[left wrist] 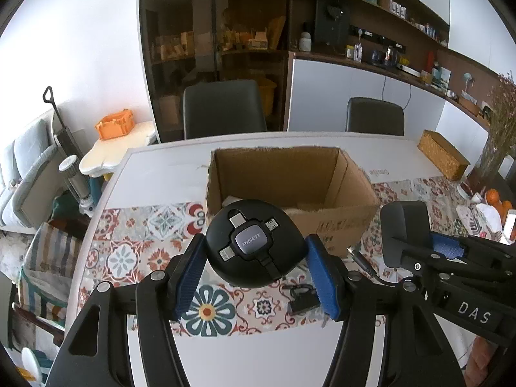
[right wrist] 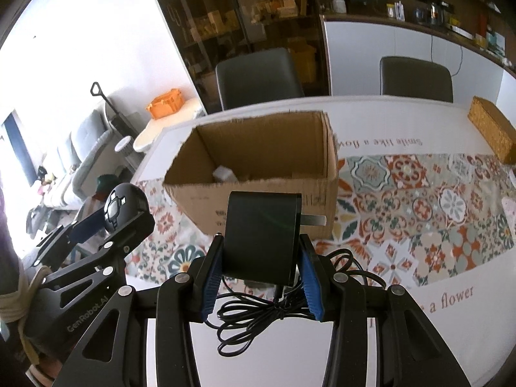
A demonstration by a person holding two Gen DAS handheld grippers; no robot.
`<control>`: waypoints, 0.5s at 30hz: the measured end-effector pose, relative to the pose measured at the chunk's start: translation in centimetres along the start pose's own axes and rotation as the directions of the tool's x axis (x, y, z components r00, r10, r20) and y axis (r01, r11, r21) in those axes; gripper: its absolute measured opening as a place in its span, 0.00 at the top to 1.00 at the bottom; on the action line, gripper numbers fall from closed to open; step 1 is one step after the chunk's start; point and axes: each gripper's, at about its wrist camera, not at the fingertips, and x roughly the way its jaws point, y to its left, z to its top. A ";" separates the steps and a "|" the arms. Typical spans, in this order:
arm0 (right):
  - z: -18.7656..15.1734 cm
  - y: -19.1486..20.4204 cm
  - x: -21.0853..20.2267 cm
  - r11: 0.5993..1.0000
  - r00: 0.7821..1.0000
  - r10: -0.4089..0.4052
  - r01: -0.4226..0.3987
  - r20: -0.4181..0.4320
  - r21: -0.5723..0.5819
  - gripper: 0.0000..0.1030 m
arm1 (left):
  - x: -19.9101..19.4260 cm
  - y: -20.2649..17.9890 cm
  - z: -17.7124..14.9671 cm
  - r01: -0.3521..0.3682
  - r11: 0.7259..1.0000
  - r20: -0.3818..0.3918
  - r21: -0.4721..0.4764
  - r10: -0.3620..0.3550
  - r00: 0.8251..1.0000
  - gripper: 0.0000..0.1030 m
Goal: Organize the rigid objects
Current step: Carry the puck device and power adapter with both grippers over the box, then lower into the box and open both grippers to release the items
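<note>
Holding a round charger (left wrist: pixel 256 246) tight, the left gripper (left wrist: pixel 256 258) is above the table (left wrist: pixel 258 348). The right gripper (right wrist: pixel 261 258) squeezes a plug (right wrist: pixel 262 235) near the box (right wrist: pixel 258 148).

You are looking at a cardboard box (left wrist: pixel 290 190) sitting mid-desk (left wrist: pixel 258 354) on the runner (left wrist: pixel 135 242); a woven box (left wrist: pixel 443 158) is lying toward the far right edge, two chairs (left wrist: pixel 222 109) standing behind.
</note>
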 end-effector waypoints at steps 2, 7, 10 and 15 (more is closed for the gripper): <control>0.6 -0.1 -0.2 1.000 1.000 0.001 -0.001 0.013 -0.001 0.57 | 0.1 -0.1 0.7 0.002 1.000 0.006 0.000 -0.002 1.000 0.40; 2.1 -0.1 -0.1 1.000 0.999 0.009 -0.008 0.035 -0.012 0.57 | 0.6 -0.4 2.1 0.001 1.000 0.018 0.011 -0.001 1.000 0.40; 3.1 -0.1 0.2 1.000 0.999 0.006 -0.005 0.047 -0.017 0.57 | 1.3 -0.4 3.2 0.007 1.000 0.021 0.009 -0.007 1.000 0.40; 5.2 -0.4 0.9 1.000 0.998 0.000 0.001 0.065 -0.022 0.57 | 3.0 -0.4 4.9 0.010 1.000 0.006 0.013 -0.010 1.000 0.40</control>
